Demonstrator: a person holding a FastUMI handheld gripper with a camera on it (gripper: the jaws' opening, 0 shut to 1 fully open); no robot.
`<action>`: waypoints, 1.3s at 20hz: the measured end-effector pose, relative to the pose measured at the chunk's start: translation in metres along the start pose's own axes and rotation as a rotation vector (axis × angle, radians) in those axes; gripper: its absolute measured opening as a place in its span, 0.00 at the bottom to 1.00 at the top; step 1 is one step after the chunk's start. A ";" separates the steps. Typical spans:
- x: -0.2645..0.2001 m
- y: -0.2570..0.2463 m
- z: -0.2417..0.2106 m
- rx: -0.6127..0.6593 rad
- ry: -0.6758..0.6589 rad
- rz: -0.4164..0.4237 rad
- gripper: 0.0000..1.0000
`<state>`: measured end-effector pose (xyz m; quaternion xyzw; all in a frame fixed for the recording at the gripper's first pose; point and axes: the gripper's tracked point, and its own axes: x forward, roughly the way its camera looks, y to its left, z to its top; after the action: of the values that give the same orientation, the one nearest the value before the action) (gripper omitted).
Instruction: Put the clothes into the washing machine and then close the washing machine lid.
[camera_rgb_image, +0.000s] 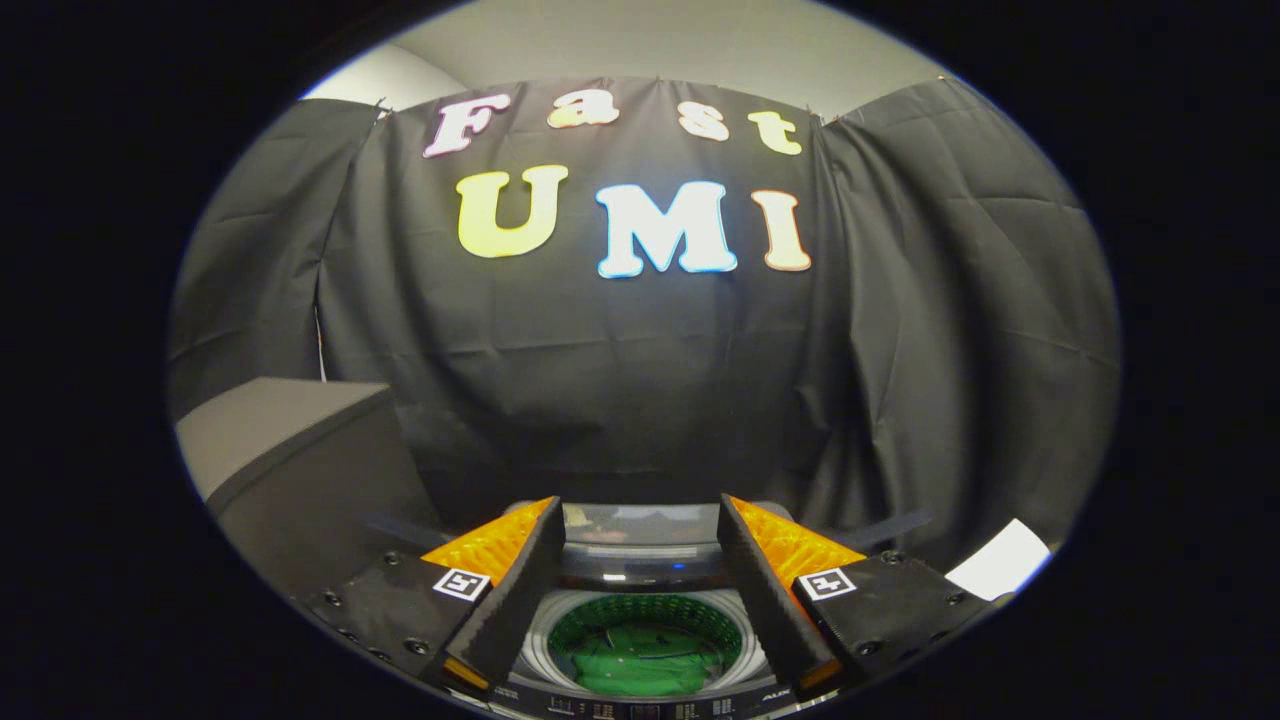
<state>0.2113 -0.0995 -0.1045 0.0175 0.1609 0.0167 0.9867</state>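
Below the tongs (640, 600) sits a small white top-loading washing machine (640, 700) with its round tub open. Green clothes (640, 665) lie down inside the tub, between the two fingers and under them. Its clear, see-through lid (640, 525) stands up at the back, just past the fingertips. Both fingers are spread wide apart and hold nothing. A grey box (290, 440) stands off to the left side.

— What does your gripper (640, 600) look like, low in the frame?
— Two wedge-shaped fingers (500, 600) set apart, dark screwed mounts behind, each bearing a square black-and-white marker (460, 583).
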 end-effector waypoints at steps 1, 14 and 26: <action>-0.002 0.000 -0.006 -0.007 0.010 0.002 0.97; -0.028 0.014 0.001 -0.006 -0.029 0.026 0.97; -0.102 0.021 0.073 0.003 -0.165 0.018 0.97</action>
<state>0.1376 -0.0850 -0.0024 0.0216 0.0788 0.0237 0.9964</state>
